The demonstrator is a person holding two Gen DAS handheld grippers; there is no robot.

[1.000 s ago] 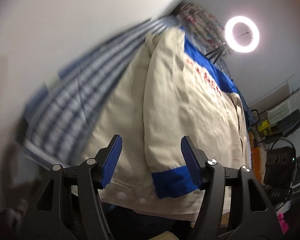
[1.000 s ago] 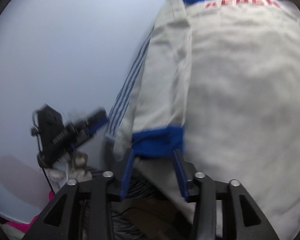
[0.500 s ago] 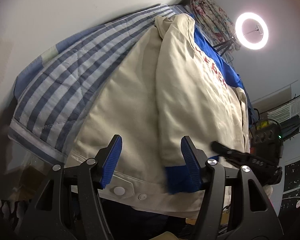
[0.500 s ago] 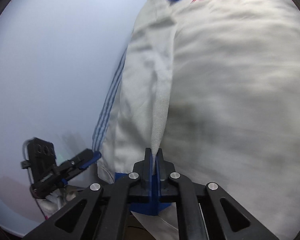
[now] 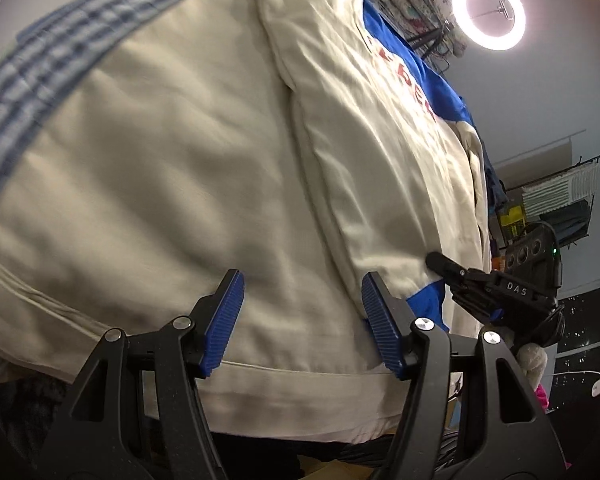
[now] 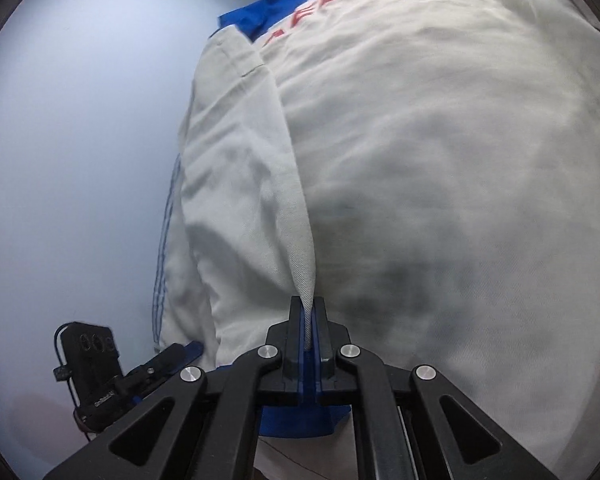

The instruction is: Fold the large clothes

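A cream jacket (image 5: 180,168) with a blue yoke and red lettering across its back lies spread over a blue-and-white striped bedspread (image 5: 40,60). One sleeve (image 5: 364,184) is folded in over the body of the jacket, running down to a blue cuff (image 5: 428,304).

The left gripper (image 5: 302,316) hangs just above the jacket's lower hem, its jaws wide apart with nothing between the ribbed blue pads (image 5: 224,320); the hem band and back panel show in the gap. The sleeve's blue cuff lies just beside the right-hand pad.

The right gripper (image 6: 308,332) has its jaws pressed together on a pinched ridge of the cream sleeve fabric (image 6: 300,264), with the blue cuff (image 6: 300,416) showing just below the jaws. In the left wrist view the same gripper (image 5: 460,276) reaches in from the right, its tip touching the sleeve just above the cuff.

To the right beyond the bed, a lit ring light (image 5: 488,12) stands on a stand. A wire basket shelf (image 5: 556,200) on the wall holds folded cloth and some small items too indistinct to name.
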